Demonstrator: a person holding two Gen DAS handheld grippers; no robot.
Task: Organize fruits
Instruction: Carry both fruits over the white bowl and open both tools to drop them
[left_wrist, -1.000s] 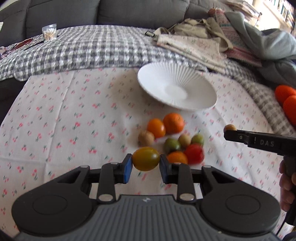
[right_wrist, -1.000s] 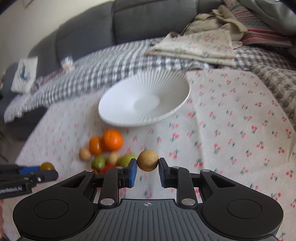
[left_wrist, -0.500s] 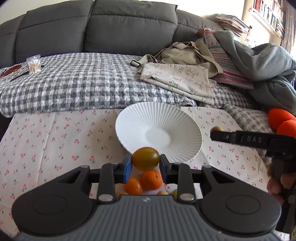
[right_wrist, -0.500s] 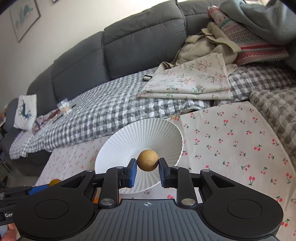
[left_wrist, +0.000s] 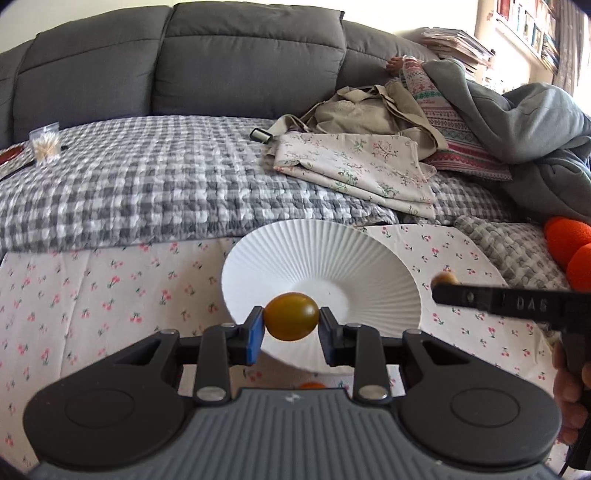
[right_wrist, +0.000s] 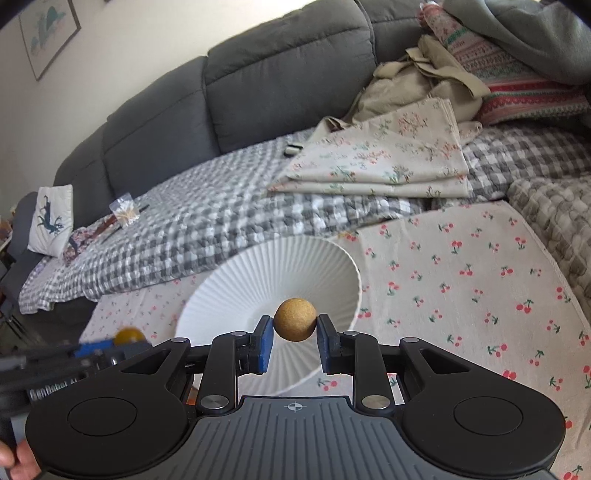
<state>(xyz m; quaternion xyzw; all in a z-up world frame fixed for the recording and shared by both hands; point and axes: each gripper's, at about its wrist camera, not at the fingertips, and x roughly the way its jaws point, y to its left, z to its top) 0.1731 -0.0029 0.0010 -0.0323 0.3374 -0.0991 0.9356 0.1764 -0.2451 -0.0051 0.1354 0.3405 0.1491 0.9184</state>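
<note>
In the lower centre of the left wrist view, the left gripper (left_wrist: 291, 318) is clamping an olive-yellow tomato (left_wrist: 291, 316) between its blue-padded fingers (left_wrist: 254, 335), and the fruit is showing in front of the near half of the white ribbed bowl (left_wrist: 325, 251). At the right edge of that view the right gripper (left_wrist: 441, 284) is reaching in level, with a small brown fruit (left_wrist: 443, 277) peeking above its tip, just beside the bowl's right rim; part of a hand (left_wrist: 569, 402) is gripping its handle in the lower right.

In the right wrist view the jaws are closing on the brown round fruit, which is sitting in the frame's lower centre against the bowl's inner wall. The bowl is resting on a cherry-print cloth (right_wrist: 461, 280), which is lying in front of a grey checked blanket (left_wrist: 147, 192) and a dark grey sofa (left_wrist: 240, 55). An orange fruit (left_wrist: 312, 385) is just showing below the bowl, behind the left gripper's body.
</note>
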